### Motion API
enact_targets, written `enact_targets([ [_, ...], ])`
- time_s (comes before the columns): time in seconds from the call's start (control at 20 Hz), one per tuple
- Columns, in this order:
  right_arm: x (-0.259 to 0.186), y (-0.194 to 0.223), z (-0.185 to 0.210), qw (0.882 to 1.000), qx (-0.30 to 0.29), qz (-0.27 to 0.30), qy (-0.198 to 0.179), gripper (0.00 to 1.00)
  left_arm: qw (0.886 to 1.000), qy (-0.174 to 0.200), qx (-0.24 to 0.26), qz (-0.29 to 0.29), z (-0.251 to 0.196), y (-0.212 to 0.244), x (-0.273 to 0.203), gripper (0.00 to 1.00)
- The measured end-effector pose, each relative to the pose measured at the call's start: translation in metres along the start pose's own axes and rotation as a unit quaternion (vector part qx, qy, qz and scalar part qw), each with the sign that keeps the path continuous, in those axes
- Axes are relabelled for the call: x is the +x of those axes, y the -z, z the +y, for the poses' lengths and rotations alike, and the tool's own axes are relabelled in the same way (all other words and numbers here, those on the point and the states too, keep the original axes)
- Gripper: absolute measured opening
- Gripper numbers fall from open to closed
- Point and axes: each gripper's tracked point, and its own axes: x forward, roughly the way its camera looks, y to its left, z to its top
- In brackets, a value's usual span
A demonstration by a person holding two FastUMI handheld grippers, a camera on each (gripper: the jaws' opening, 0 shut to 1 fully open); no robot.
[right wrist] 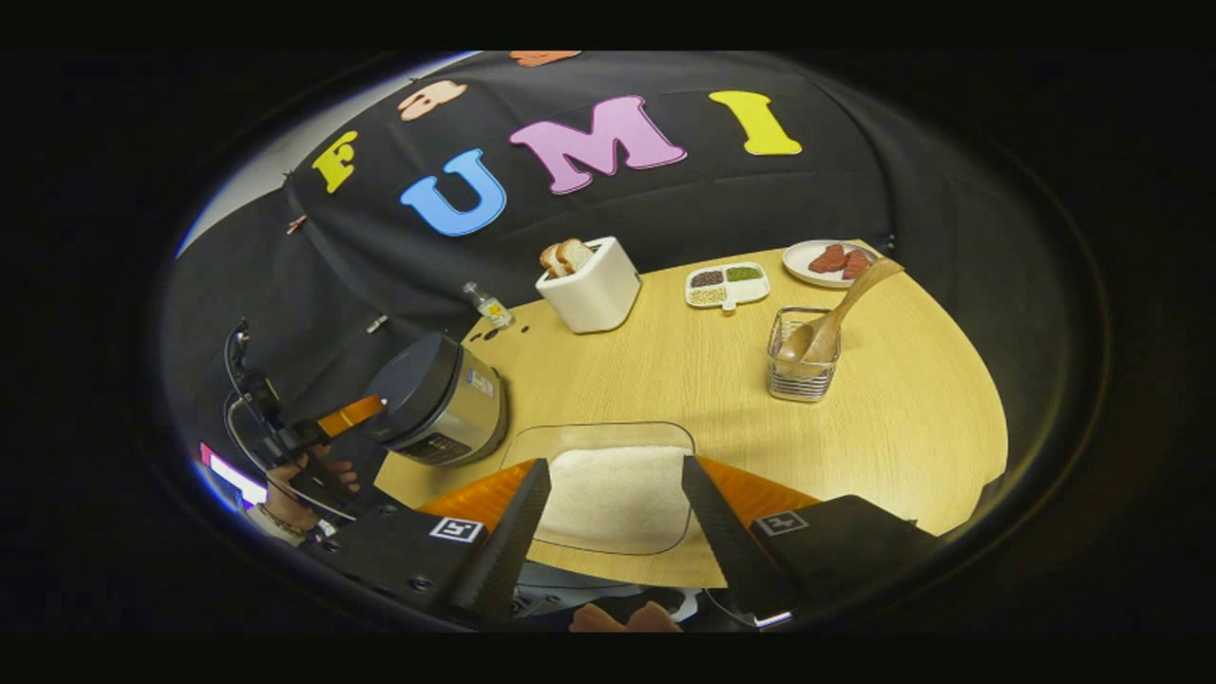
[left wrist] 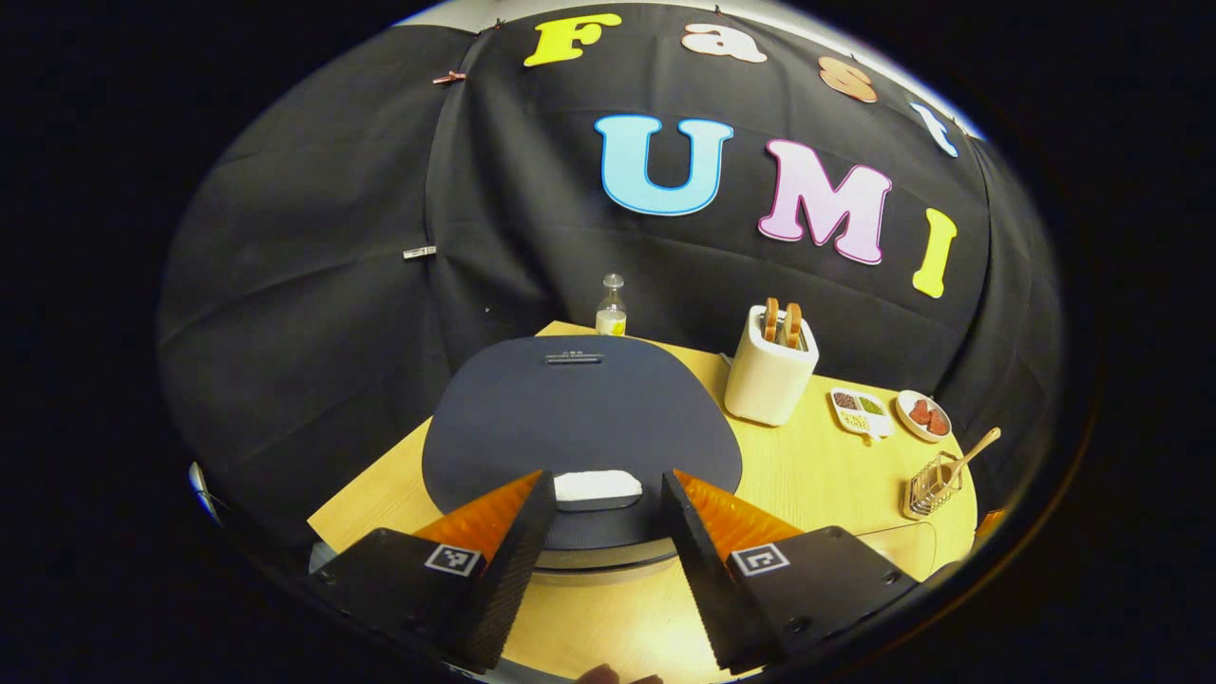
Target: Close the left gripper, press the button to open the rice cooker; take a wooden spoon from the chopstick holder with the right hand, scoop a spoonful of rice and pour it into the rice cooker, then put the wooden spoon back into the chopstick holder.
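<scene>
The rice cooker (left wrist: 579,427) sits with its dark lid down, right in front of my left gripper (left wrist: 608,494). Its white button (left wrist: 597,486) shows between the open fingers. In the right gripper view the rice cooker (right wrist: 437,399) stands at the left with the left gripper (right wrist: 342,418) held by a hand beside it. My right gripper (right wrist: 616,489) is open above a clear container of white rice (right wrist: 613,499). The wooden spoon (right wrist: 836,318) leans in the wire chopstick holder (right wrist: 801,366), farther back on the table; the same chopstick holder (left wrist: 933,484) appears at the right of the left gripper view.
A white toaster (right wrist: 594,283) with bread slices stands at the back of the wooden table (right wrist: 902,418). Beside it lie a divided dish of grains (right wrist: 727,283) and a plate of red pieces (right wrist: 829,261). A small bottle (right wrist: 487,306) stands behind the cooker.
</scene>
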Motion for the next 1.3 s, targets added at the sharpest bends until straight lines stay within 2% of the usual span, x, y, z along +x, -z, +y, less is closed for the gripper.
enact_targets([
  [0.4,0.006,0.003,0.005,1.000,0.001,0.007,-0.002,0.88,0.999,-0.049,-0.006,-0.004,0.001,0.005,0.003,0.82],
  [0.7,0.008,0.004,0.004,1.000,0.005,0.010,-0.003,0.88,0.998,-0.061,-0.006,0.004,0.003,0.009,-0.004,0.82],
  [0.9,0.011,0.006,0.007,1.000,0.011,0.014,-0.005,0.88,0.998,-0.059,-0.023,0.015,0.005,0.019,-0.004,0.83],
  [1.15,0.011,0.001,0.011,1.000,0.008,0.007,-0.010,0.88,0.998,-0.061,-0.018,-0.007,0.003,0.017,-0.005,0.83],
  [1.3,0.012,-0.005,0.010,1.000,0.010,0.001,-0.012,0.88,0.997,-0.042,-0.055,-0.020,0.006,0.010,-0.012,0.81],
])
